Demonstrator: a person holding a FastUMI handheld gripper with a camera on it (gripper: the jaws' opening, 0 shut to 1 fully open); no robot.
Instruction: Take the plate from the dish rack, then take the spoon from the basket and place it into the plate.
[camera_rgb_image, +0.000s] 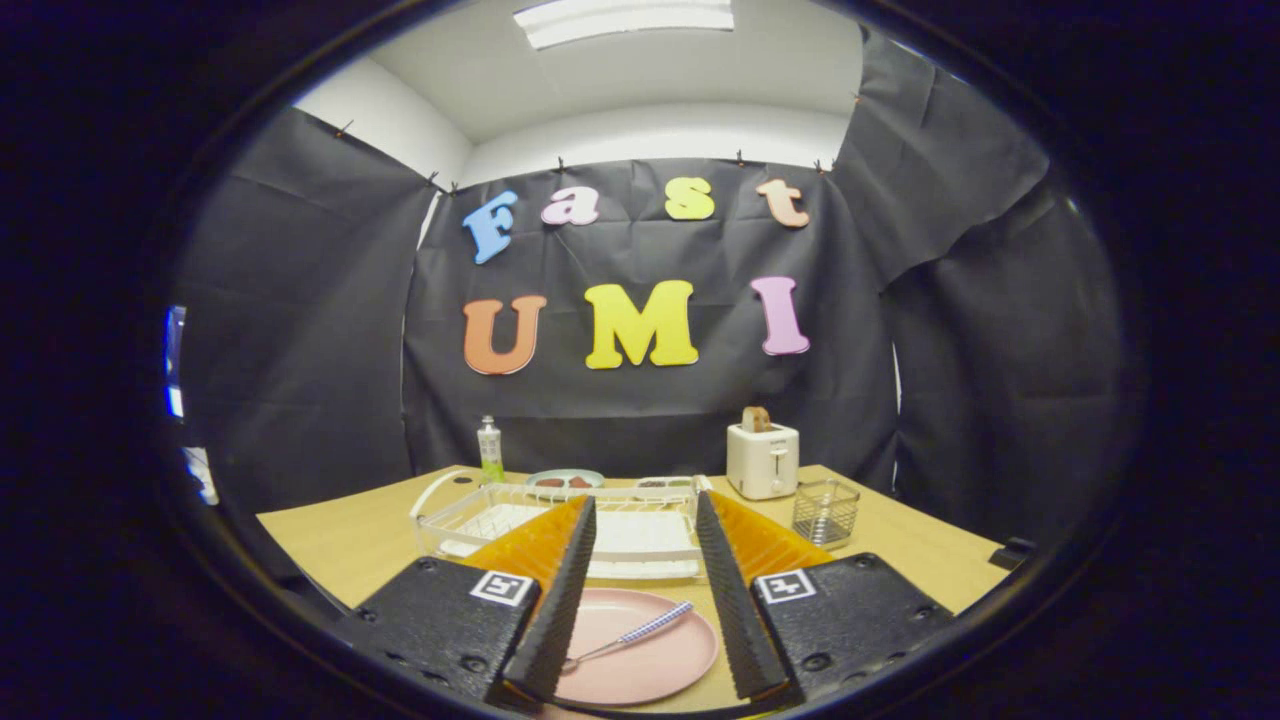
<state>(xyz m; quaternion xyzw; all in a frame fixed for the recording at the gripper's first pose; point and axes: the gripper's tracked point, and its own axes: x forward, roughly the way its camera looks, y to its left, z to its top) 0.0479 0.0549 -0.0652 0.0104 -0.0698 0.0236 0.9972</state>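
A pink plate (640, 650) lies flat on the wooden table (350, 540), below and between my fingers. A spoon (632, 637) with a checked handle rests in the plate, bowl toward the left finger. My gripper (642, 595) hovers above the plate, open, with nothing between its fingers. The white wire dish rack (560, 520) stands just beyond the plate. A small wire mesh basket (826, 512) stands beyond the right finger.
A white toaster (762, 459) with a slice of bread stands at the back right. A bottle with a green label (489, 451) stands at the back left. Two small dishes (565, 480) sit behind the rack. Black cloth walls close the table in.
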